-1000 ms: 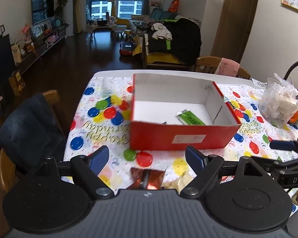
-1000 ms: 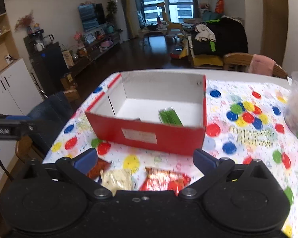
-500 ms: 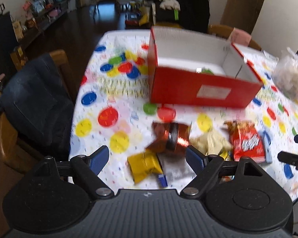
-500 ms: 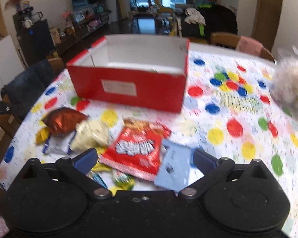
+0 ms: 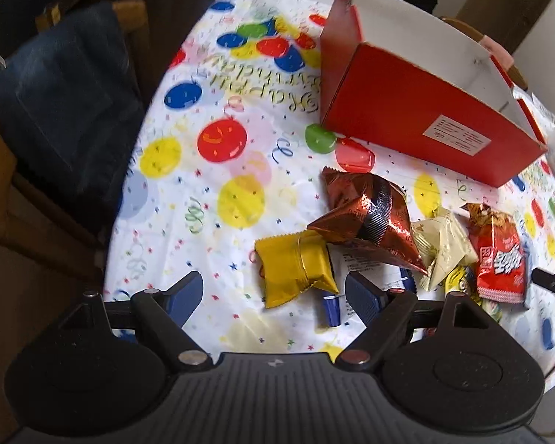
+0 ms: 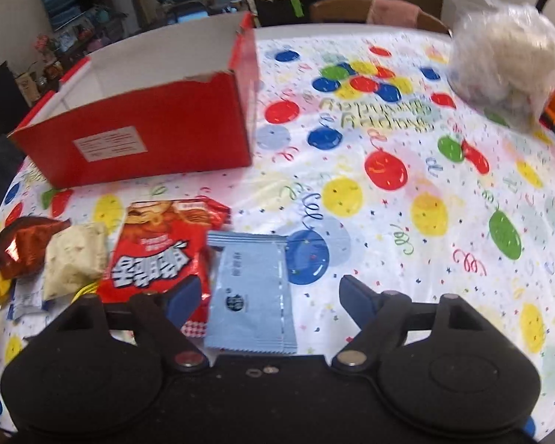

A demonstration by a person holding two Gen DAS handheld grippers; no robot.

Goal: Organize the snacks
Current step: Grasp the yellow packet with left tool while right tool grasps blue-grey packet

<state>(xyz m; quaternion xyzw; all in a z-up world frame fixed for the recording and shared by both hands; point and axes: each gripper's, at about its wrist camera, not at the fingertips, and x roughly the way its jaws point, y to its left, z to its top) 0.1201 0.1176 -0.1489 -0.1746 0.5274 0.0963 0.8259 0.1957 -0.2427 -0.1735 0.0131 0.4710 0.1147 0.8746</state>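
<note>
- Left gripper [image 5: 273,292]: jaws spread wide and gripping nothing; it hangs over the near edge of the table [image 5: 188,199], with the lower end of the gold packet [image 5: 296,268] lying between the blue pads, apart from both.
- Right gripper [image 6: 266,296]: jaws closing, not pressing on anything; the pale blue packet [image 6: 249,296] lies flat between the pads, nearer the left pad, which overlaps the lower corner of the red packet [image 6: 155,255].
- Red box [image 5: 418,111]: open-topped, white inside, standing toward the far edge of the table, well apart from both grippers; a white label on its near wall. Its floor is hidden from both views.
- Snacks, all on the table near its front edge, in front of the box:
  - copper foil bag [image 5: 366,214], puffed, its corner over the gold packet's top
  - cream packet [image 5: 440,248] just right of the copper bag, touching it
  - red packet just right of the cream one; the pale blue packet touches its right side
  - a blue-and-white wrapper [image 5: 331,305] partly under the gold packet and copper bag
- Clear bag [image 6: 507,63] of whitish stuff near the far right edge, blurred.
- Dark jacket [image 5: 59,100] over a chair at the left edge.
</note>
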